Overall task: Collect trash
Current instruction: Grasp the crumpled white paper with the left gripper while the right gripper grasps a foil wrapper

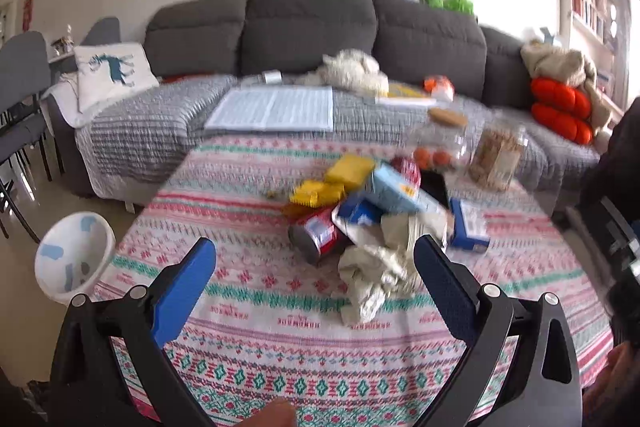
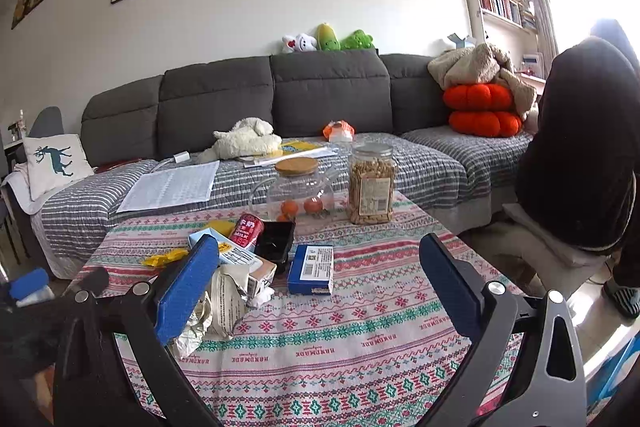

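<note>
Both grippers, left gripper point(image 1: 314, 269) and right gripper point(image 2: 316, 265), gape empty over crumpled paper trash point(image 1: 376, 275).

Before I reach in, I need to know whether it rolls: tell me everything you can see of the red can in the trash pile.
The red can lies on its side on the patterned tablecloth, its round metal end facing the left wrist camera. It looks like a metal drink can, red with blue and white label print, blurred in this view. It sits at the near left edge of the pile, against the yellow wrapper and blue carton. Neither gripper touches it.
</note>
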